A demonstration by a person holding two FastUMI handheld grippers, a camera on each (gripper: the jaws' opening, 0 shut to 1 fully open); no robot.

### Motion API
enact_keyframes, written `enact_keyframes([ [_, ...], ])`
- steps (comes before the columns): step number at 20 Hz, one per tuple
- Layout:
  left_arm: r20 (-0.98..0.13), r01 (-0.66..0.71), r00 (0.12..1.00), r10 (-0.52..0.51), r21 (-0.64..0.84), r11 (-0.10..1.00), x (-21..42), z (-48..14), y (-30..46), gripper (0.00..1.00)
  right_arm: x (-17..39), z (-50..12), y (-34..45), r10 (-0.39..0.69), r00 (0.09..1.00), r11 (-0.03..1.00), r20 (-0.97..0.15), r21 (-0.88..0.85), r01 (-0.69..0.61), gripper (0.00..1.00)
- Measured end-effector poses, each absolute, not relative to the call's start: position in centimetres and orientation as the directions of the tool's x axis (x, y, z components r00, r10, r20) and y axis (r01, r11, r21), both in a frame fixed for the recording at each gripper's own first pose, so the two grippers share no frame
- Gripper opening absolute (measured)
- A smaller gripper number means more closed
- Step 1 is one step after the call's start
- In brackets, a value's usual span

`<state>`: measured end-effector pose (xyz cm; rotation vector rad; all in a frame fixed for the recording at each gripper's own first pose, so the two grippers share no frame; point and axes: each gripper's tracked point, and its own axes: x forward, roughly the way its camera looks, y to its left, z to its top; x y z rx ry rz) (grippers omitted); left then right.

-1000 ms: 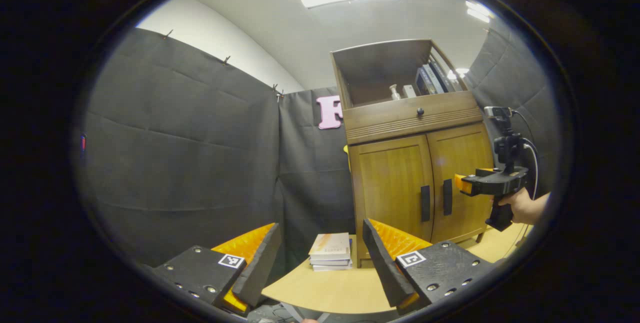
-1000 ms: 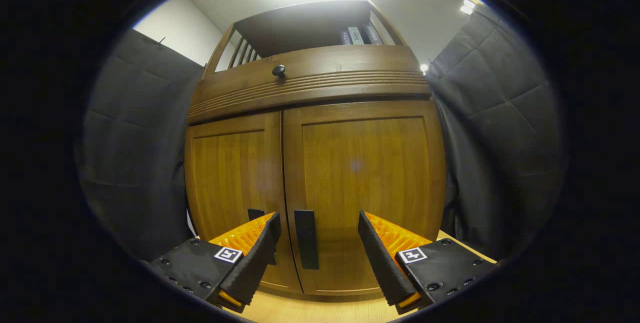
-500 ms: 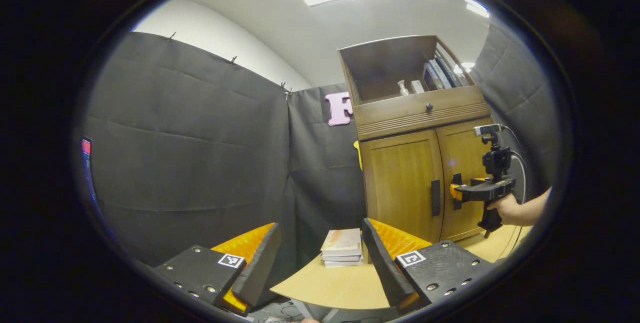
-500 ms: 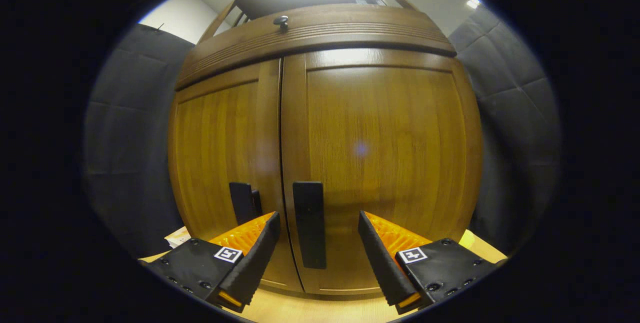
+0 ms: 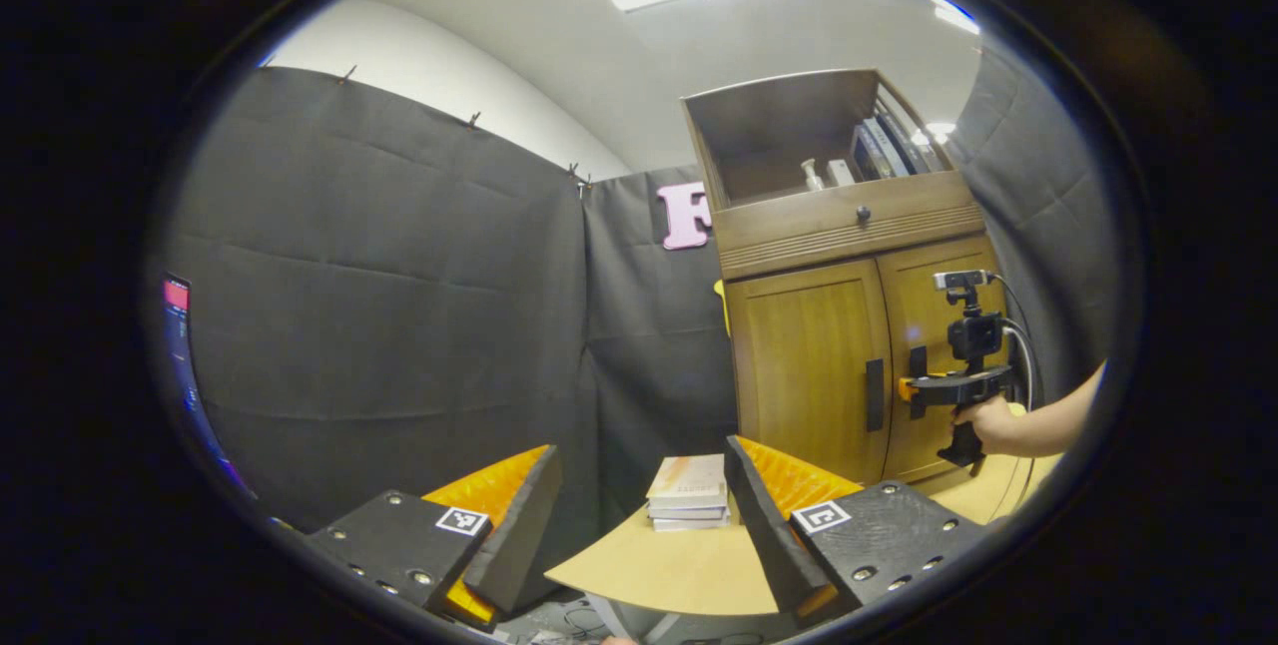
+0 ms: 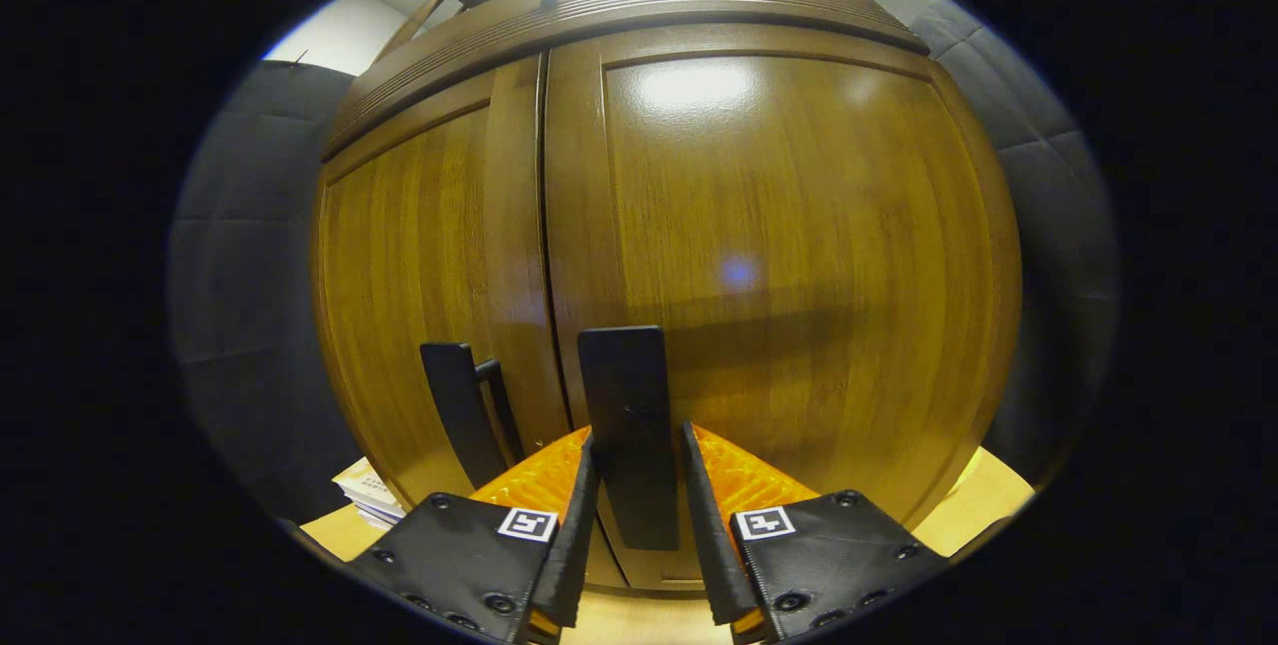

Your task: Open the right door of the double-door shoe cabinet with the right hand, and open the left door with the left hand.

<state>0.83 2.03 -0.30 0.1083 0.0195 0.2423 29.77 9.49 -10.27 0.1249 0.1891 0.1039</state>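
The wooden shoe cabinet point(image 5: 809, 365) stands at the right of the left gripper view, both doors flat and closed. In the right gripper view the right door point(image 6: 799, 256) looms close, and its black vertical handle point(image 6: 627, 425) sits between my right gripper's point(image 6: 639, 515) fingers, which press on both of its sides. The left door's handle point(image 6: 459, 410) is just to the left, untouched. From the left gripper view, a hand point(image 5: 983, 422) holds the right gripper point(image 5: 909, 388) at the right handle. My left gripper point(image 5: 639, 525) hangs open and empty, well back from the cabinet.
A stack of books point(image 5: 689, 493) lies on the light wooden table point(image 5: 679, 570) beside the cabinet's left side. Above the doors are a drawer with a round knob point(image 5: 863, 214) and an open shelf holding books point(image 5: 879, 148).
My right gripper moved in close to the cabinet and its fingers closed around the right door handle. The left gripper stayed open and hardly shifted.
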Motion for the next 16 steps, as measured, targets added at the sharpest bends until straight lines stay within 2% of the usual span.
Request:
enact_keyframes([
  [1,-0.006,-0.237,0.971,0.239,0.110,0.965,0.8,-0.3,2.0,0.96,29.7,-10.3,9.4,0.109,0.977,0.989,-0.183,0.118,-0.088,0.49],
  [2,-0.008,-0.235,0.971,0.237,0.110,0.966,0.7,-0.3,2.0,0.96,29.6,-10.1,9.1,0.100,0.977,0.992,-0.190,0.095,-0.083,0.27],
  [3,-0.012,-0.233,0.972,0.236,0.109,0.966,0.6,-0.3,1.9,0.96,29.5,-10.2,9.1,0.099,0.975,0.992,-0.199,0.094,-0.082,0.31],
  [4,-0.015,-0.230,0.972,0.233,0.107,0.967,0.7,-0.5,1.9,0.96,29.6,-10.3,9.1,0.098,0.974,0.992,-0.205,0.099,-0.079,0.22],
  [6,-0.018,-0.225,0.974,0.228,0.101,0.969,0.9,-0.5,1.9,0.93,29.0,-10.1,9.1,0.107,0.971,0.991,-0.212,0.096,-0.088,0.22],
  [16,0.006,-0.148,0.989,0.148,0.074,0.986,1.2,-0.3,1.2,0.96,23.8,-9.4,8.1,0.158,0.967,0.985,-0.199,0.096,-0.142,0.22],
])
